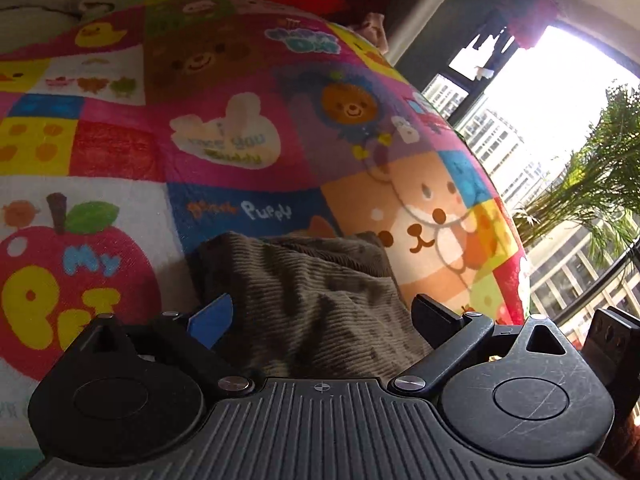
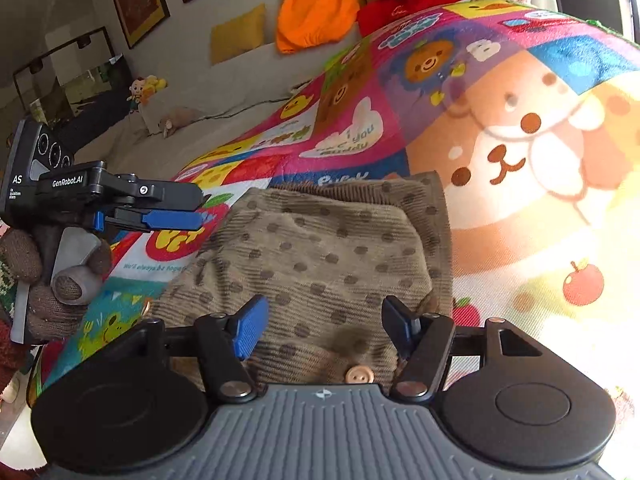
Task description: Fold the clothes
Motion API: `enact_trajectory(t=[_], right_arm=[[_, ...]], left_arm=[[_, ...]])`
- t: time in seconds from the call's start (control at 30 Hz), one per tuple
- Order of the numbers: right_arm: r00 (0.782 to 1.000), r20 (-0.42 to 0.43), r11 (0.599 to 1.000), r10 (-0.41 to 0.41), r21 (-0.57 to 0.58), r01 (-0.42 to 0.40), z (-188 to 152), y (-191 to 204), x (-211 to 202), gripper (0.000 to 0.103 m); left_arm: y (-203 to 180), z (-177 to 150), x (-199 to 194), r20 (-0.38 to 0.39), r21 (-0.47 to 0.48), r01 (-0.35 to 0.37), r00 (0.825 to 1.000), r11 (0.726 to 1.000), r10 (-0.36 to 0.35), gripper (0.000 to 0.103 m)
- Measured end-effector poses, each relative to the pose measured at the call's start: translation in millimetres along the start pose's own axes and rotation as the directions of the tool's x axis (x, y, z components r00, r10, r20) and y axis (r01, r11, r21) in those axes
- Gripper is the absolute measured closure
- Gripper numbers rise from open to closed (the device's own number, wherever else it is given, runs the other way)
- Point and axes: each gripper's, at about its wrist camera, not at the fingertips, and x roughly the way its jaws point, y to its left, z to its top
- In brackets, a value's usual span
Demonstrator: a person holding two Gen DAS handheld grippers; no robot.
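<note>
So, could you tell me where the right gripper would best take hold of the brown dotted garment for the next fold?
Probably the near edge by the button. The brown dotted garment lies flat on the colourful mat, and that hem sits just under the open right gripper. Come in low from the near side, pinching the layers there together.

Bare blanket [image 2: 520, 208] beyond & right of brown garment [image 2: 320, 248], left hand-held gripper [image 2: 200, 210] blocking garment's left side
</note>
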Motion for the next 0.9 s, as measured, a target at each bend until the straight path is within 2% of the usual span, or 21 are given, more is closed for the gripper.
enact_trajectory(t=[0.1,0.2,0.37,0.53,0.57,0.6,0.63,0.67,0.7,0.77,0.83,0.9], right_arm=[[0.999,0.032,0.998,-0.04,0.046,0.039,25,-19,15,0.038],[0.995,0.062,0.993,-0.082,0.093,0.076,49,-38,30,0.033],[0.993,0.026,0.984,-0.118,0.141,0.113,74,-62,82,0.033],[0.998,-0.01,0.988,-0.058,0.145,0.059,81,-61,112,0.032],[0.998,-0.007,0.989,-0.057,0.134,0.058,79,-57,111,0.04],[0.998,-0.007,0.989,-0.062,0.131,0.063,78,-57,110,0.054],[0.998,-0.008,0.989,-0.067,0.128,0.068,77,-56,110,0.058],[0.997,-0.008,0.989,-0.072,0.125,0.073,76,-55,109,0.065],[0.997,-0.008,0.989,-0.077,0.122,0.078,76,-54,108,0.074],[0.997,-0.006,0.988,-0.077,0.135,0.077,76,-56,106,0.08],[0.997,-0.007,0.988,-0.077,0.133,0.078,78,-57,106,0.086],[0.997,-0.008,0.988,-0.081,0.129,0.082,80,-57,106,0.092]], left_arm=[[13,11,19,-0.056,-0.066,-0.017,0.998,0.998,0.013,0.004],[24,11,41,-0.107,-0.134,-0.032,0.994,0.99,0.017,0.004],[17,17,53,-0.091,-0.088,-0.056,0.995,0.995,0.048,0.004],[6,21,64,-0.075,-0.023,-0.096,0.993,0.995,0.094,0.005],[4,21,65,-0.071,-0.004,-0.11,0.991,0.994,0.109,0.008],[1,21,66,-0.067,0.014,-0.123,0.99,0.992,0.124,0.02],[-2,20,67,-0.063,0.033,-0.137,0.988,0.99,0.139,0.028],[-5,20,68,-0.059,0.051,-0.15,0.986,0.987,0.153,0.03],[-6,22,69,-0.053,0.059,-0.149,0.987,0.987,0.152,0.036],[-7,27,70,-0.041,0.073,-0.146,0.988,0.987,0.15,0.043],[-8,33,71,-0.028,0.087,-0.144,0.989,0.986,0.147,0.055],[-10,38,72,-0.016,0.101,-0.141,0.99,0.985,0.144,0.061]])
